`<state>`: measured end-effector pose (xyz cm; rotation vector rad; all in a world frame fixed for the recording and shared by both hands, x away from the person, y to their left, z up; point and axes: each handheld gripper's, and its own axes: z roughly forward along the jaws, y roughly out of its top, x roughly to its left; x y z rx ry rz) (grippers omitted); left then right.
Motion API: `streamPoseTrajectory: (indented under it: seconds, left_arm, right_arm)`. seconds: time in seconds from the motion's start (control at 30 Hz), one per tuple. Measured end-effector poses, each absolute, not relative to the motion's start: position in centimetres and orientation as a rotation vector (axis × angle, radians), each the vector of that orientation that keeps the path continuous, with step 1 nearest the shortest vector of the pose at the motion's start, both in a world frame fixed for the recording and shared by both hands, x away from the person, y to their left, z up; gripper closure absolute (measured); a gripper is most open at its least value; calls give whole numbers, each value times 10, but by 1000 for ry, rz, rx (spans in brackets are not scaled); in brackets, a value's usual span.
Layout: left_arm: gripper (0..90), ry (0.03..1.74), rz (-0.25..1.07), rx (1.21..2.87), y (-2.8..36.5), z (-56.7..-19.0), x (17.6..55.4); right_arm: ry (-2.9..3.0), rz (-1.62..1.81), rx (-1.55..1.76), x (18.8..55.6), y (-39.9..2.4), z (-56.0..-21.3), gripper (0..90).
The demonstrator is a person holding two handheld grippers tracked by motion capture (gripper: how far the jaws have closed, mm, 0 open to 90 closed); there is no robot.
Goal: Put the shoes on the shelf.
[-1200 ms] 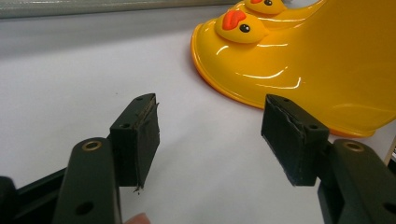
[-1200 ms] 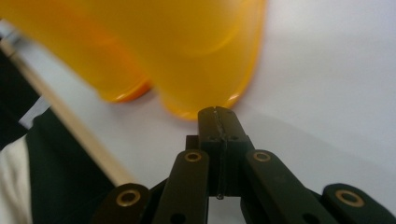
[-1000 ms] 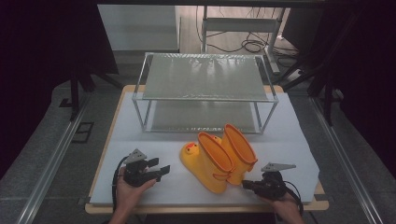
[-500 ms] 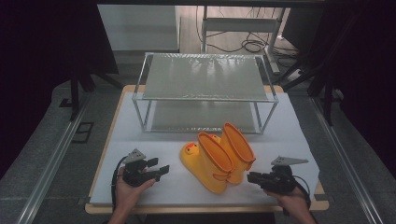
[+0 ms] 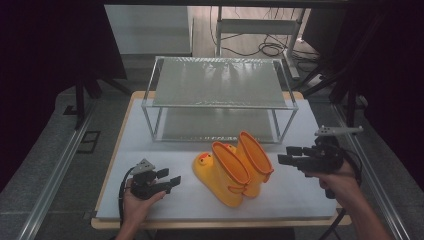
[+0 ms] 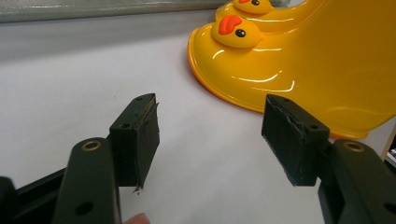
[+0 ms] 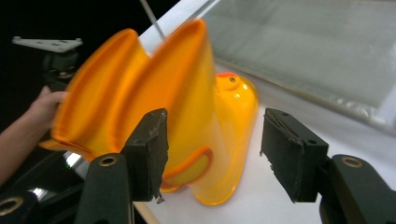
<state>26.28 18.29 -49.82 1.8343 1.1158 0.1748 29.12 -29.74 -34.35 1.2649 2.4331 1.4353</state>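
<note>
Gaping apart and holding nothing, the left tongs (image 5: 169, 181) lie low on the white counter (image 5: 300, 200), aimed at the duck-faced toe of the yellow boots (image 5: 231, 172) nearby. The right tongs (image 5: 287, 156), likewise apart and seemingly lifted off the counter, point at the boots' orange-rimmed tops from just beside them. Behind the boots stands a two-tier wire shelf (image 5: 220, 82).

Boot tops (image 7: 140, 79) — motion-blurred, far boot half-hidden

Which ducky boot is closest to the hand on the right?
The back boot, beside the rack. Its open top leans toward the right gripper; the other boot stands nearer the table's front.
</note>
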Motion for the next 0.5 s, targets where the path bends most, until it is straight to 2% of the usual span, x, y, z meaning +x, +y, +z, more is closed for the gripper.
streamPoseTrajectory:
  seconds: [0.23, 0.5]
  left_arm:
    - [366, 1112, 171, 1834, 181, -497, 263]
    - [365, 1111, 172, 1831, 182, -497, 263]
  right_arm:
    - [2520, 1413, 1264, 304, -279, -320, 428]
    - [2641, 1348, 1213, 315, -234, -305, 433]
